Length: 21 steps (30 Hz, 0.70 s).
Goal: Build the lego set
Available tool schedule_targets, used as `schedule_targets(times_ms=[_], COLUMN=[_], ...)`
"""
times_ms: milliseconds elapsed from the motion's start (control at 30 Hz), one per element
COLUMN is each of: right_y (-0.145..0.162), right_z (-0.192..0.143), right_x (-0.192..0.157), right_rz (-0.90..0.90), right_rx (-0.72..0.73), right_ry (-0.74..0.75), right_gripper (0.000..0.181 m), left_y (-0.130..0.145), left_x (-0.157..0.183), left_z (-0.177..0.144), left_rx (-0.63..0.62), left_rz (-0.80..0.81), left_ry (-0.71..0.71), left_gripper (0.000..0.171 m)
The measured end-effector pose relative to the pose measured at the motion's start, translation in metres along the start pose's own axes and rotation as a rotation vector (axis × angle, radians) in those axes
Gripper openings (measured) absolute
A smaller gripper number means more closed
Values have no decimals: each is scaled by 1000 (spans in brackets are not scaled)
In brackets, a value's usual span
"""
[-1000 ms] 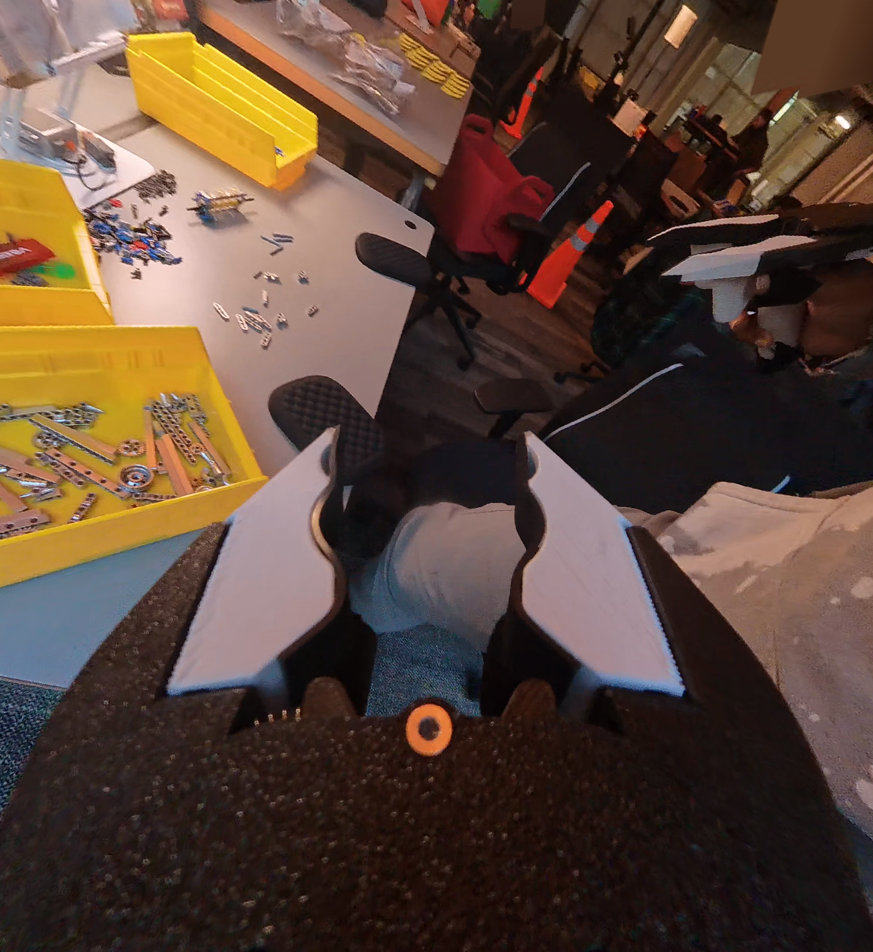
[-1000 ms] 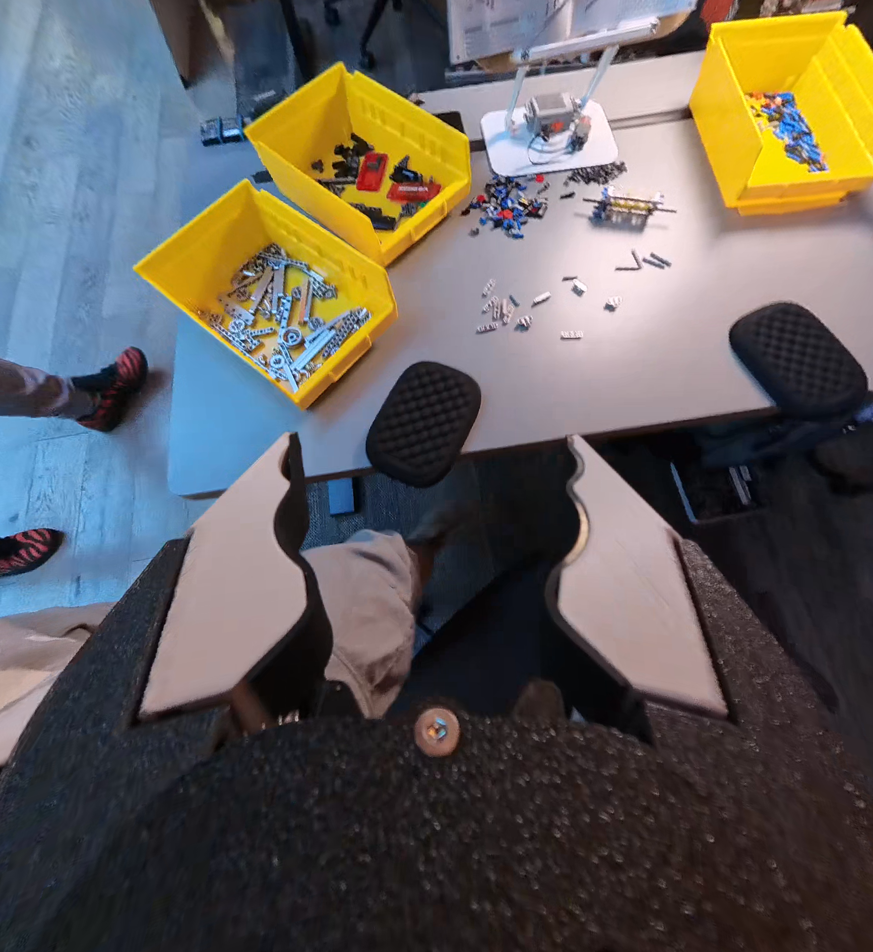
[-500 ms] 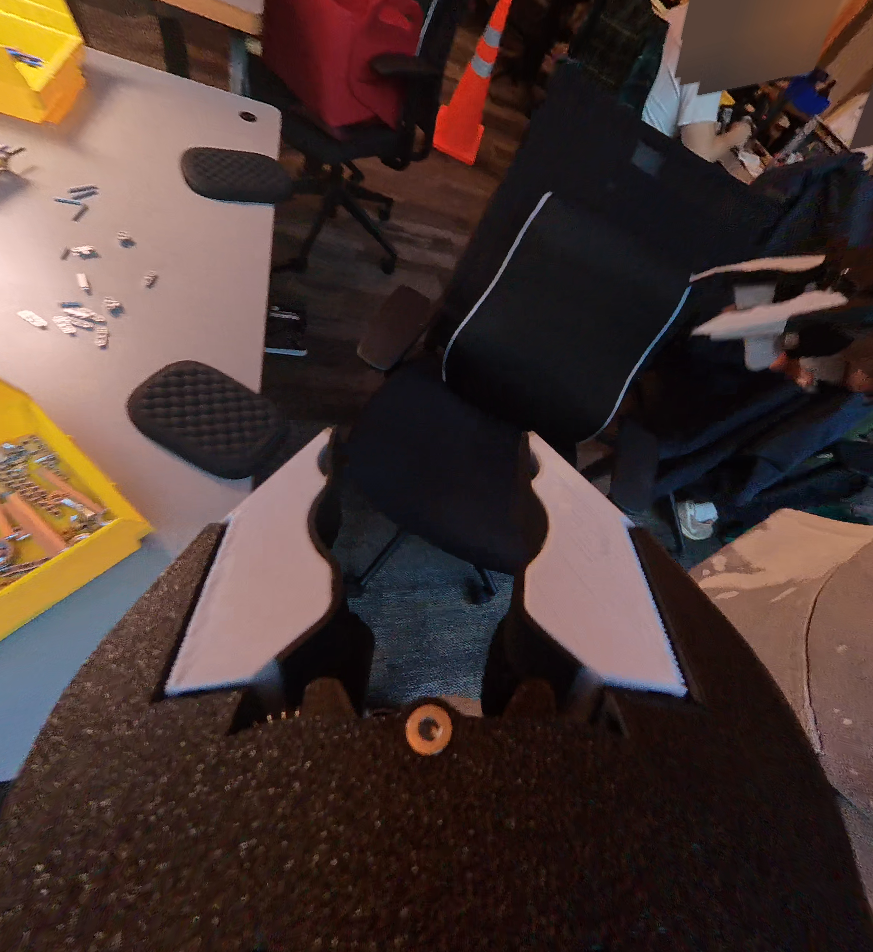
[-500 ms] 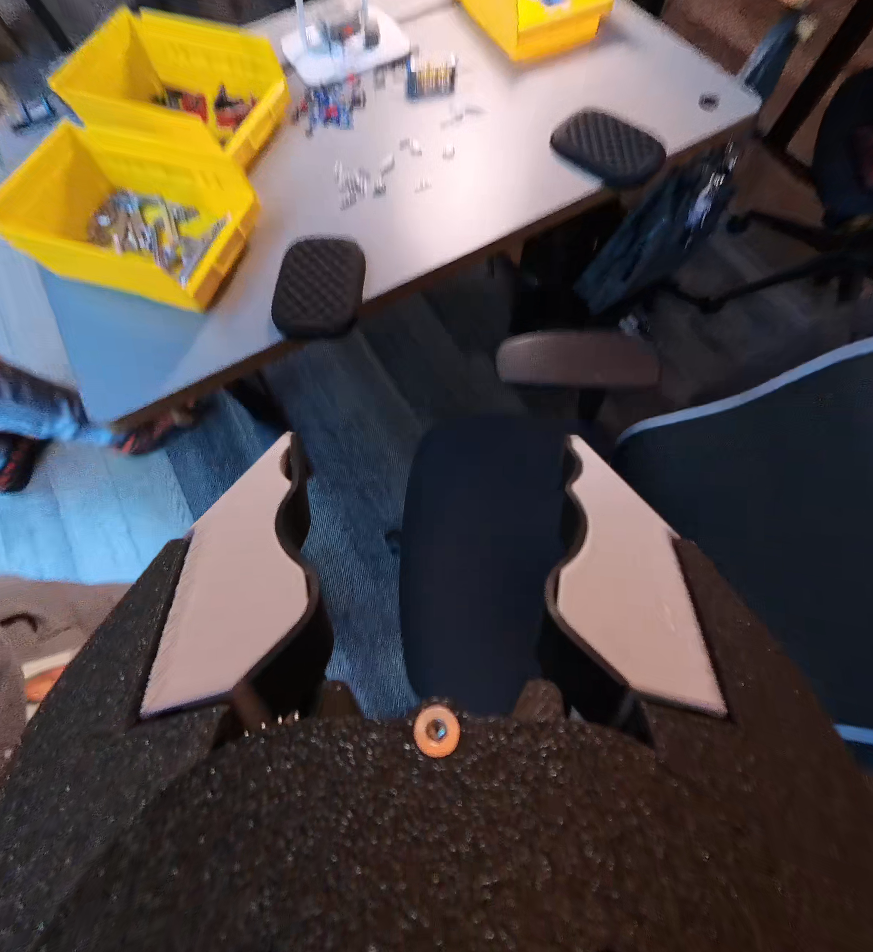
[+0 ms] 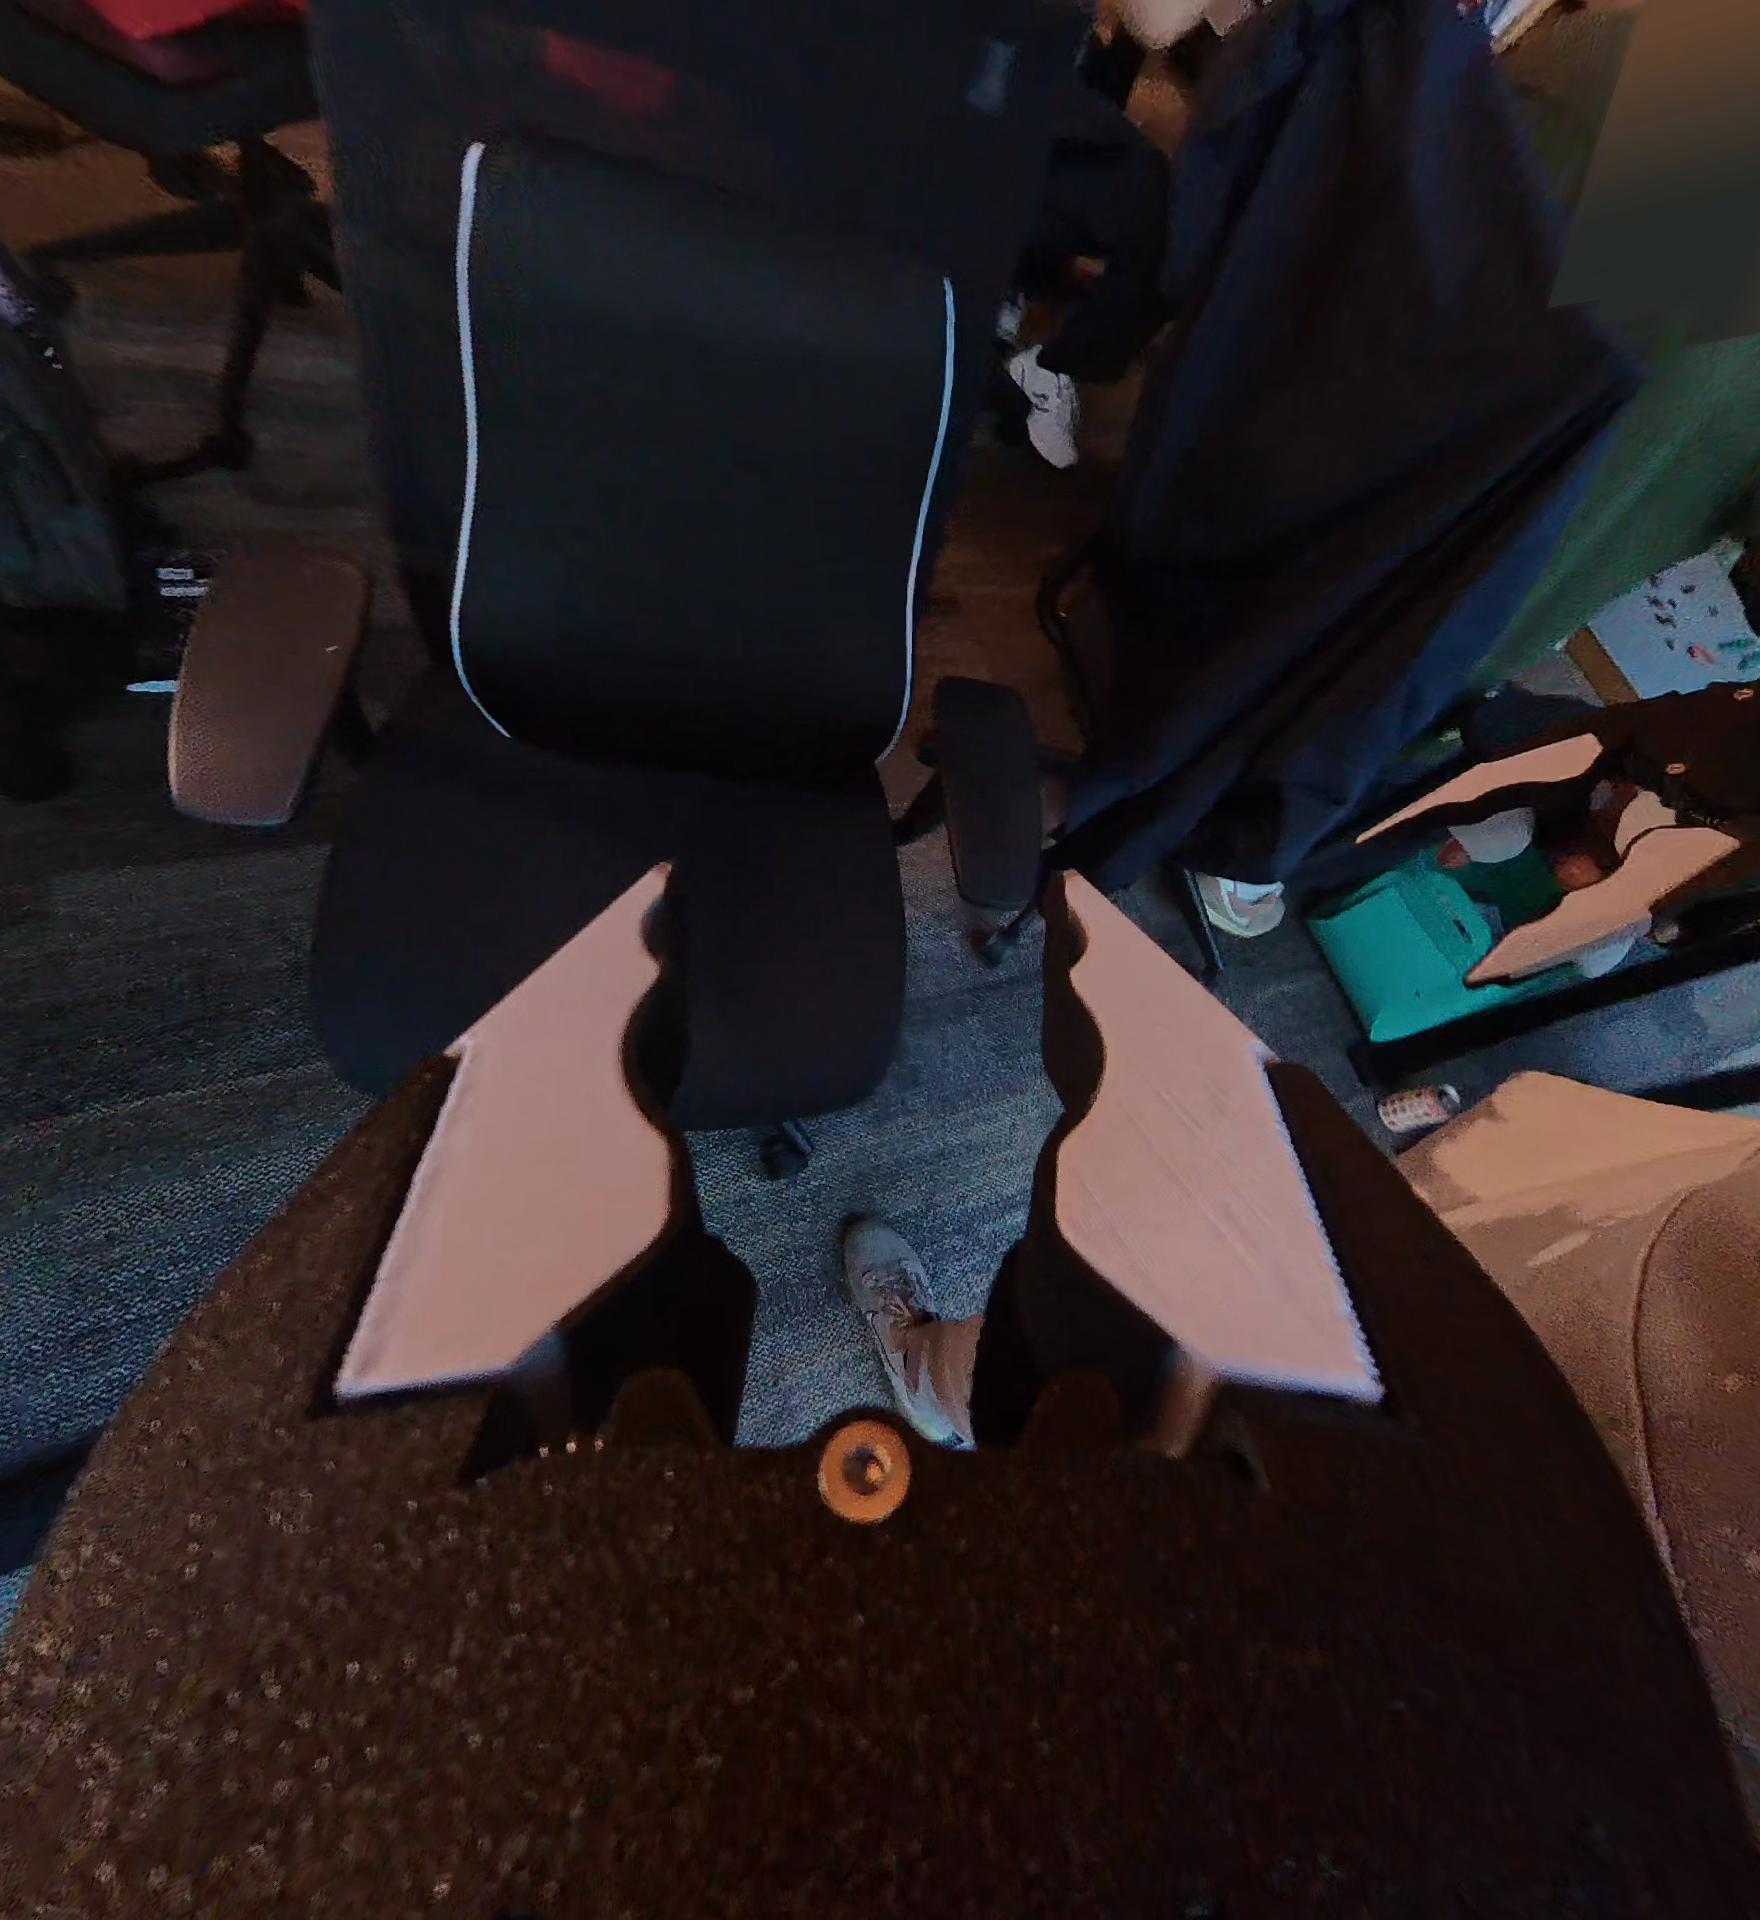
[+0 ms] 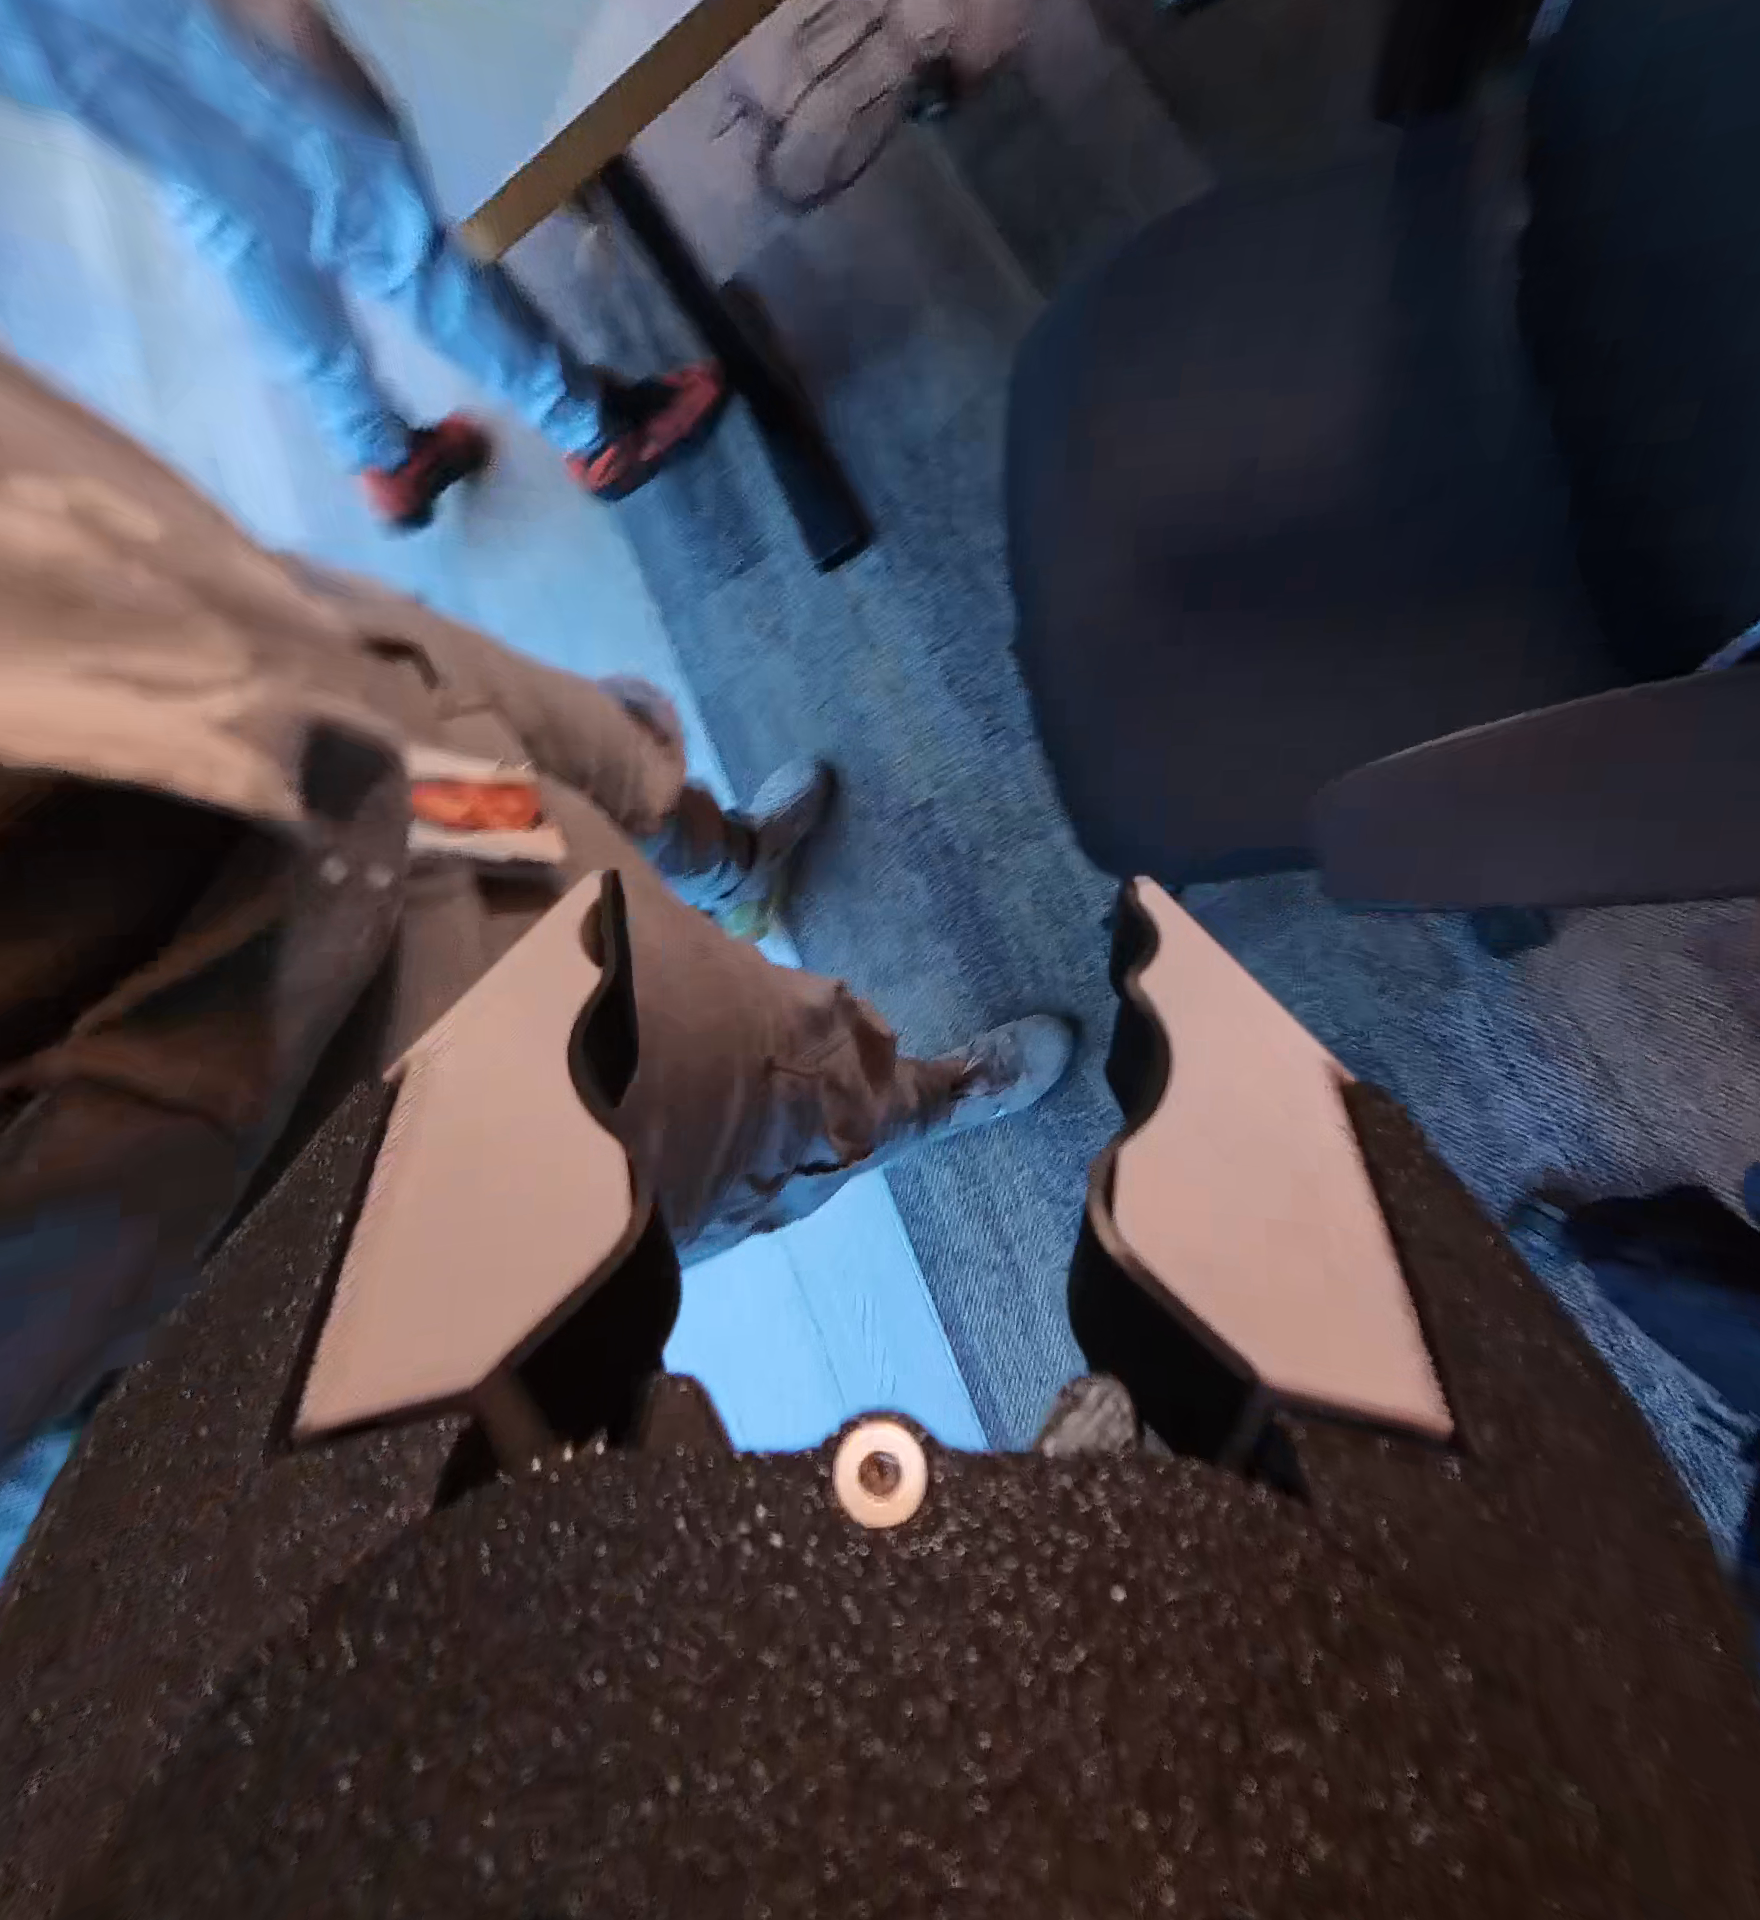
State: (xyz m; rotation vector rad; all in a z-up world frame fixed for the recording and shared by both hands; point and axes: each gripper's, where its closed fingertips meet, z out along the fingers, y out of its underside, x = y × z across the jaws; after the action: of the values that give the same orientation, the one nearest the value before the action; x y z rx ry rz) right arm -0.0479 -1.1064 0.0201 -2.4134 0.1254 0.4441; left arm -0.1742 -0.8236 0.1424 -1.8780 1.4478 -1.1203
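My left gripper (image 5: 860, 883) is open and empty. It hangs in the air over the carpet, pointing at a black office chair (image 5: 689, 499) with white piping. My right gripper (image 6: 865, 894) is open and empty too. It points down at the floor over a person's trouser leg (image 6: 751, 1049) and grey shoe (image 6: 1011, 1049). The right gripper also shows at the far right of the left wrist view (image 5: 1541, 862), open, with nothing between its fingers. The right wrist view is blurred.
The chair's armrests (image 5: 263, 686) stick out on both sides. A dark cloth (image 5: 1323, 468) hangs right of the chair. A teal box (image 5: 1395, 956) lies on the floor. A table leg (image 6: 741, 364) and another person's red shoes (image 6: 647, 426) stand on the floor. About 35 cm separates my left fingertips from my right.
Both grippers have swung away from the table with the yellow bins. The left now faces the black chair; the right now points down at the floor and legs. Both stayed open.
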Motion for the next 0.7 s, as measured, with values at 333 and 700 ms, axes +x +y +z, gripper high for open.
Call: schedule_targets(times_ms=[333,700], right_y=[8,-94], right_z=[32,75], right_x=[-150,-177], right_rz=[-177,-300], right_rx=[-88,-6], right_ry=[-502,-402], right_gripper=[55,0], left_y=[15,63], left_x=[30,-75], left_z=[-18,-125], left_rx=[35,112], left_rz=[-14,-86], left_ry=[4,-76], left_gripper=[67,65])
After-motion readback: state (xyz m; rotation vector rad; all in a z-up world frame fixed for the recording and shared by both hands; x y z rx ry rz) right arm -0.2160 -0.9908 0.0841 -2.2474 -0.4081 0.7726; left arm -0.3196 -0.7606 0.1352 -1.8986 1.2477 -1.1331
